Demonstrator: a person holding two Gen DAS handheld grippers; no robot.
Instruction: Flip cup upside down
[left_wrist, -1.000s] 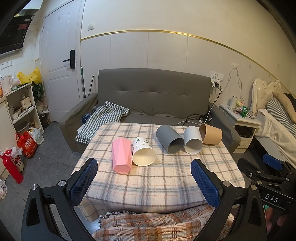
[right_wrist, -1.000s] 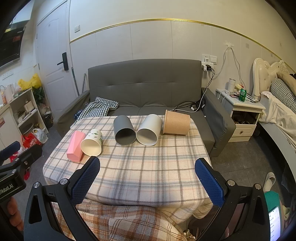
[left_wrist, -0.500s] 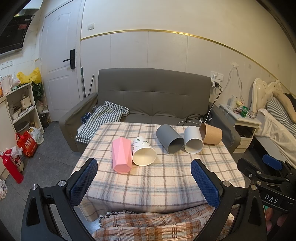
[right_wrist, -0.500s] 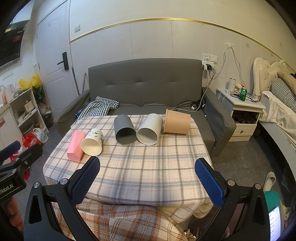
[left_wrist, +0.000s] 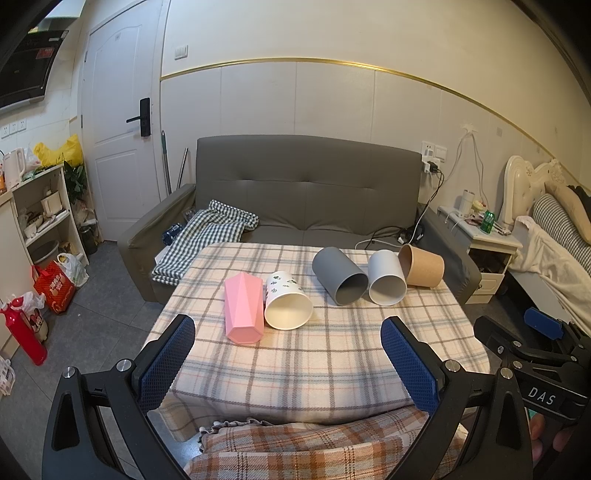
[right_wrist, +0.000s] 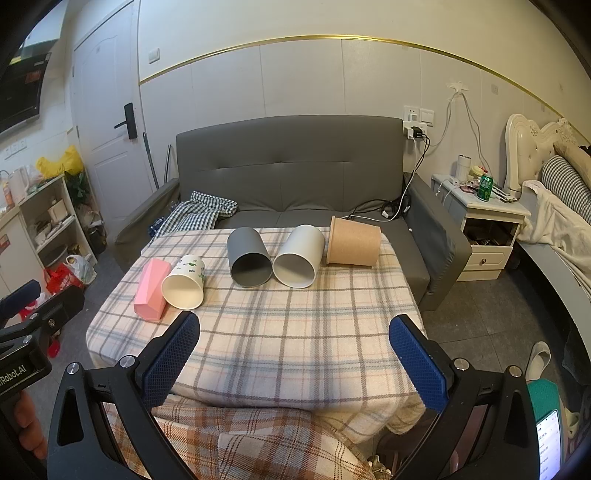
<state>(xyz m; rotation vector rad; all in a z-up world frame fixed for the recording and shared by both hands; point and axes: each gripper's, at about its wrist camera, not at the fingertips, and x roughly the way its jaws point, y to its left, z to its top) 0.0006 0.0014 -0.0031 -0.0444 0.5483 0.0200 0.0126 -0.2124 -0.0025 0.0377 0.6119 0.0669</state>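
Several cups lie on their sides on the plaid-covered table (left_wrist: 303, 354): a pink faceted cup (left_wrist: 243, 308) (right_wrist: 150, 288), a white cup with green print (left_wrist: 286, 305) (right_wrist: 184, 283), a dark grey cup (left_wrist: 340, 275) (right_wrist: 248, 256), a light grey cup (left_wrist: 386, 277) (right_wrist: 298, 255) and a brown paper cup (left_wrist: 423, 266) (right_wrist: 354, 242). My left gripper (left_wrist: 288, 362) is open and empty, short of the table's near edge. My right gripper (right_wrist: 293, 356) is open and empty over the near edge.
A grey sofa (left_wrist: 306, 199) stands behind the table with a checked cloth (left_wrist: 207, 236) on it. A nightstand (right_wrist: 484, 221) and bed are on the right, shelves (left_wrist: 40, 214) and a door on the left. A plaid-covered lap lies below the grippers.
The right wrist view has crept slightly forward toward the table. The left gripper and the cups have not moved.
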